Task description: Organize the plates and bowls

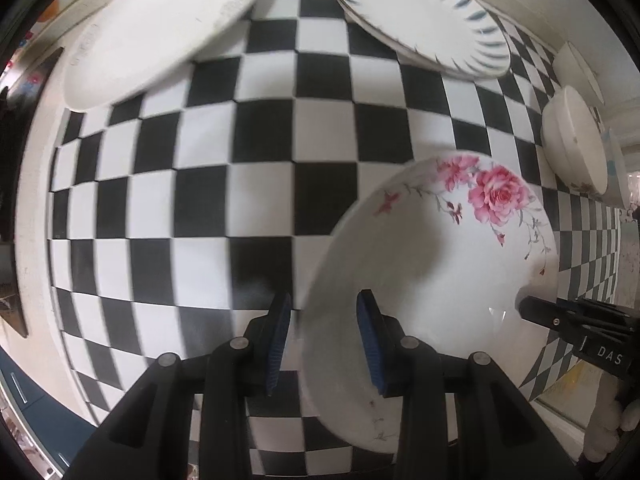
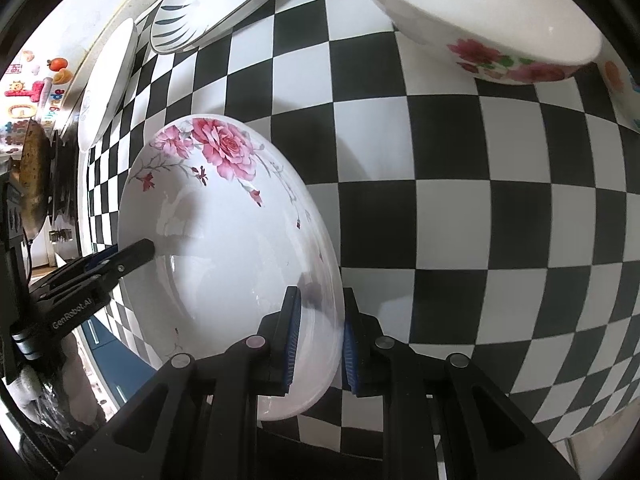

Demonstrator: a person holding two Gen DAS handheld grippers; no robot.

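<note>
rose bowl (image 1: 432, 264): held over the checkered cloth (image 1: 240, 160), clear of the other dishes; both grippers clamp it at opposite sides of the rim
bowl facing: mouth tips up and toward the cameras, rose print on the far inner wall; round, so no long axis; whether its base touches the cloth I cannot tell
left gripper (image 1: 324, 344): points down, blue pads pinched on the near rim, one finger outside, one inside
right gripper (image 2: 318, 344): pads pressed on the rim on the other side; in the left view only its black tip shows, at the bowl's right edge (image 1: 560, 316)
plain plate (image 1: 160, 28): far left on cloth, flat, top edge cut off
striped plates (image 1: 420, 16): far right; look like a stack of two, count unsure
side bowls (image 1: 576, 140): right edge, squeezed by the lens, hard to count
red-flower bowl (image 2: 480, 16): far on cloth in right view, top cut off
hidden: lower part of rose bowl behind gripper bodies
blur: left view smeared, cloth edges soft
</note>
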